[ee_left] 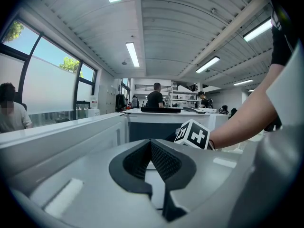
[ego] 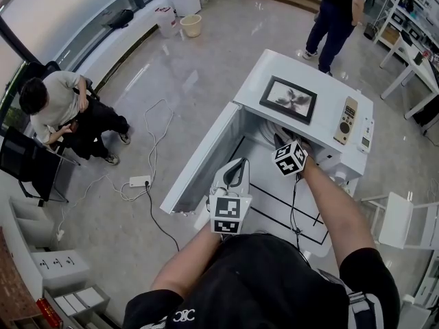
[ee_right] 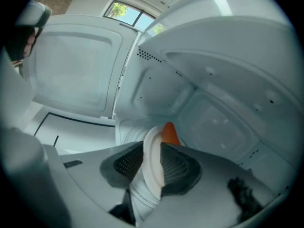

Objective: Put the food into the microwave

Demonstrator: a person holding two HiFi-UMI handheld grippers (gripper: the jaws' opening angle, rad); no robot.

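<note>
Well inside the open microwave, the right tongs stood spread, with the rim of a white plate between the two pads. The orange food lay on that plate, within the cavity. Outside, the left tongs hung over the tabletop near the door, tips pressed together on nothing.

A glossy pale floor is seen. Along one wall windows are set; strip lights are mounted overhead.
</note>
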